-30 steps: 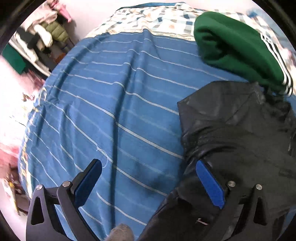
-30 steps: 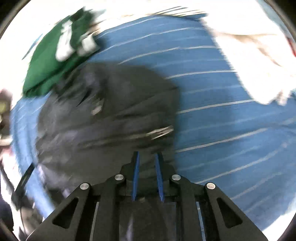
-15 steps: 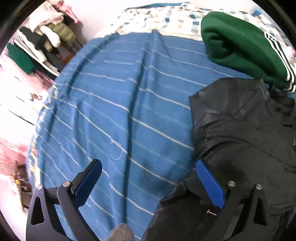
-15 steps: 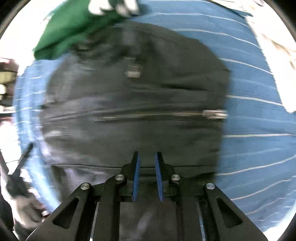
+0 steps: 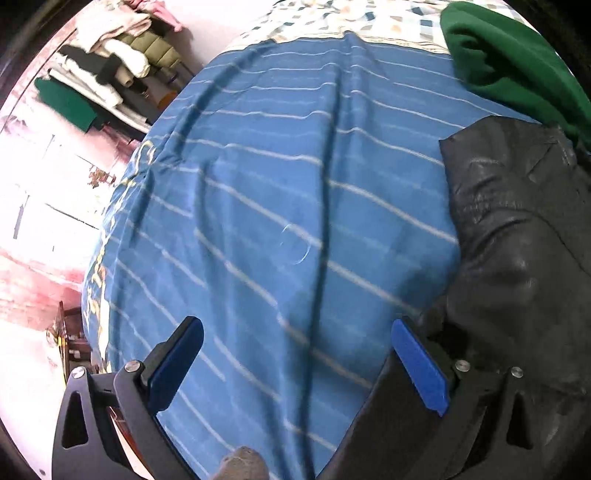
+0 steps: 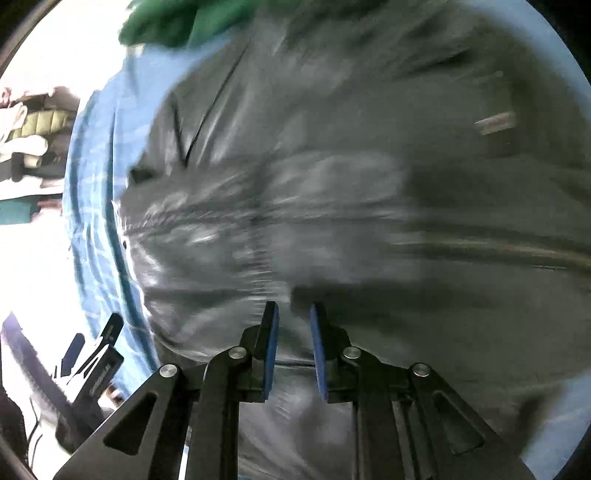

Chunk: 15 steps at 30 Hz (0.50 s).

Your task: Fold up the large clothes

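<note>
Black leather jacket (image 5: 517, 258) fills the right side of the left wrist view, lying on a blue striped bedspread (image 5: 280, 192); its lower edge reaches down under the right finger of the left gripper (image 5: 295, 362). That gripper's blue pads are spread wide, the left one over bare bedspread, the right one (image 5: 419, 369) just over the jacket's edge, with nothing pinched between them. A grey rounded thing (image 5: 242, 461) pokes in at the bottom centre; what it is I cannot tell.

In the right wrist view the right gripper (image 6: 293, 332) hangs over the jacket (image 6: 332, 184), which covers nearly the whole frame, heavily blurred. Its two blue pads stand close together with a narrow gap; no fold of leather shows between the tips, though the blur makes that hard to read. At the lower left of that frame part of the other tool (image 6: 88, 365) shows beside the bed's edge.

Farther up, a green garment (image 5: 517, 66) sits at the upper right of the left wrist view, touching the jacket's far edge. Beyond the bedspread lies a checked patterned cover (image 5: 351, 14). At the upper left, a pile of folded clothes (image 5: 110, 55) sits off the bed.
</note>
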Tool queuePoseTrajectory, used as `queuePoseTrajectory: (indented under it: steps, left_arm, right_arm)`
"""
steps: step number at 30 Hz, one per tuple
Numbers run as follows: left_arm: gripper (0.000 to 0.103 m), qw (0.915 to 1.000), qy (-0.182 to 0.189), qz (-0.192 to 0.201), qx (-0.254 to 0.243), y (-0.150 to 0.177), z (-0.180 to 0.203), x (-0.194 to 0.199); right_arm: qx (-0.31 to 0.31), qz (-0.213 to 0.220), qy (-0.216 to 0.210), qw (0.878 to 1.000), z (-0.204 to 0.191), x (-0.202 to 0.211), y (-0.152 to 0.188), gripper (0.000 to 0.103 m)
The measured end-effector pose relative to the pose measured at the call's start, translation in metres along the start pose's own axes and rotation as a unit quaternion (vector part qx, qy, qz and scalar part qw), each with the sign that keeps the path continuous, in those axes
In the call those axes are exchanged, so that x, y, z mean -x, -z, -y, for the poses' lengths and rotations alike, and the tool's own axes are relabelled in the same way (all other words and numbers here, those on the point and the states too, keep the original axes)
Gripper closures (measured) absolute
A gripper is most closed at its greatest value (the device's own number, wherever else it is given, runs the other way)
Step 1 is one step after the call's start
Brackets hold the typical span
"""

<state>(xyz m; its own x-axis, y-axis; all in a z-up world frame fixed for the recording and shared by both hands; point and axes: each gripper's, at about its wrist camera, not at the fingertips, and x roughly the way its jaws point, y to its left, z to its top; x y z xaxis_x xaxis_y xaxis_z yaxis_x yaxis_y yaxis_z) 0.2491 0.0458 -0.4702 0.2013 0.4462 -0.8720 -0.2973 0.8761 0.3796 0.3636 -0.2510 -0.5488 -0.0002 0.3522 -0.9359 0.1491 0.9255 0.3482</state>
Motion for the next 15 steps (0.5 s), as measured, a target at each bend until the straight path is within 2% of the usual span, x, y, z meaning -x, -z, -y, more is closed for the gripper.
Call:
queuePoseTrajectory:
  steps: [1,3,6,8,9,10,12,15]
  left_arm:
    - [0.000,1.0000,0.000,0.002,0.003,0.003,-0.002,0.003]
    - [0.000,1.0000,-0.005,0.008,0.003,0.010,-0.003,0.010]
    - [0.000,0.9989,-0.031,0.034,0.011,0.017,-0.008,0.016]
    - [0.000,0.9971,-0.061,0.045,0.011,0.024,-0.007,0.015]
    - [0.000,0.9956,-0.082,0.044,0.011,0.027,-0.005,0.013]
    - [0.000,0.9945,-0.095,0.042,0.009,0.029,-0.004,0.012]
    - [0.000,0.9876,-0.151,0.043,-0.005,0.038,0.002,0.015]
    - [0.000,0.9803,-0.191,0.052,-0.009,0.056,0.012,0.034]
  right_arm:
    - [-0.005,0.014,0.036,0.999,0.020,0.019,0.005,0.084]
    - [-0.018,0.007,0.101,0.995,0.051,0.035,-0.003,0.083]
    - [-0.040,-0.009,0.108,0.993,0.098,0.034,0.005,0.083]
    - [-0.041,-0.018,0.084,0.995,0.128,0.015,0.010,0.084]
    - [-0.042,-0.021,0.068,0.997,0.135,0.004,0.010,0.085]
    - [-0.031,-0.022,0.074,0.997,0.133,0.000,0.008,0.085]
    - [-0.001,-0.021,0.100,0.995,0.114,0.007,0.006,0.083]
    - [0.029,-0.001,0.081,0.996,0.099,0.032,0.021,0.057]
